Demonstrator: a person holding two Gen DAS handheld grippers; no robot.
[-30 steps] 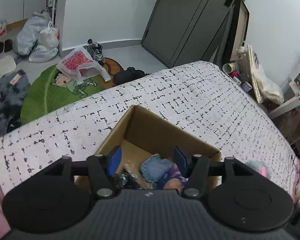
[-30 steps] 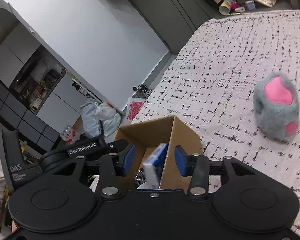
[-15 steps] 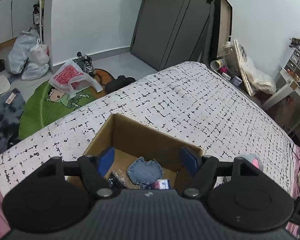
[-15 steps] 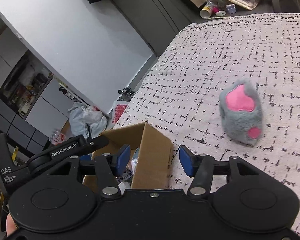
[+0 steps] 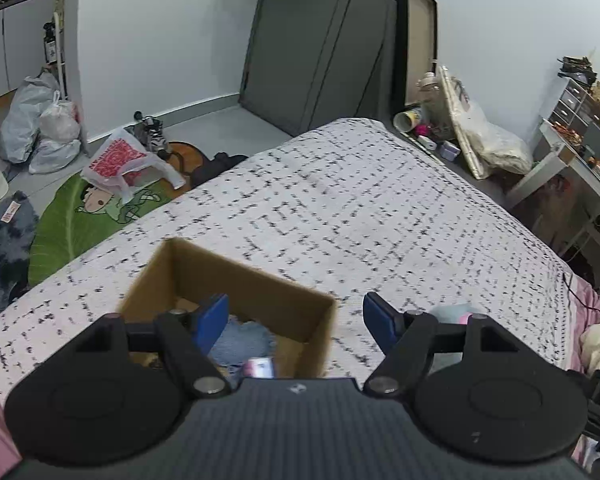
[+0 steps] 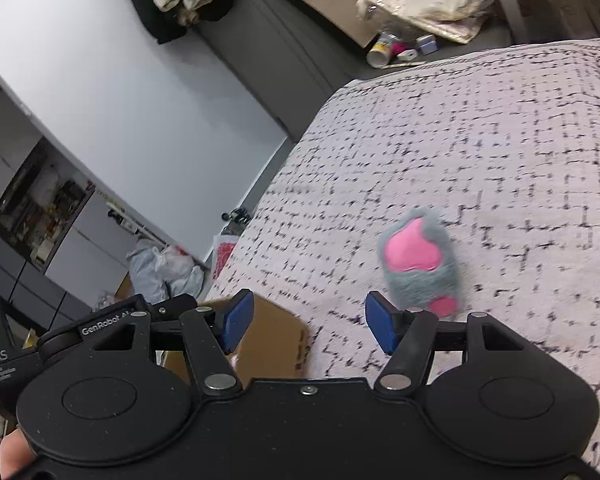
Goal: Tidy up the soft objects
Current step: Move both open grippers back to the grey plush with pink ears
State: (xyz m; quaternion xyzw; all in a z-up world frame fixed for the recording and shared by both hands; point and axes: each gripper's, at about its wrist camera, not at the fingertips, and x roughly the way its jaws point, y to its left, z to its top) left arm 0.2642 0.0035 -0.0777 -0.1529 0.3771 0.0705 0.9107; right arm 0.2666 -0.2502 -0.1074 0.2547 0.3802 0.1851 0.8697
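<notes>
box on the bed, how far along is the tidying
Partly done. The cardboard box already holds a blue denim piece and a small pink item. Nothing is in hand: the left gripper and right gripper are both open and empty. Left to do: the grey and pink plush toy lies on the bed, outside the box.

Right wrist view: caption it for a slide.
Open right gripper faces the grey-and-pink plush paw on the bed.

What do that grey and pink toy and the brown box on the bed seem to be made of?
The toy looks like fuzzy synthetic plush: fluffy grey pile with smooth pink pads, probably stuffed. The box looks like plain corrugated cardboard: matte brown, thin stiff walls, open top. The bedspread under both seems to be woven fabric.
</notes>
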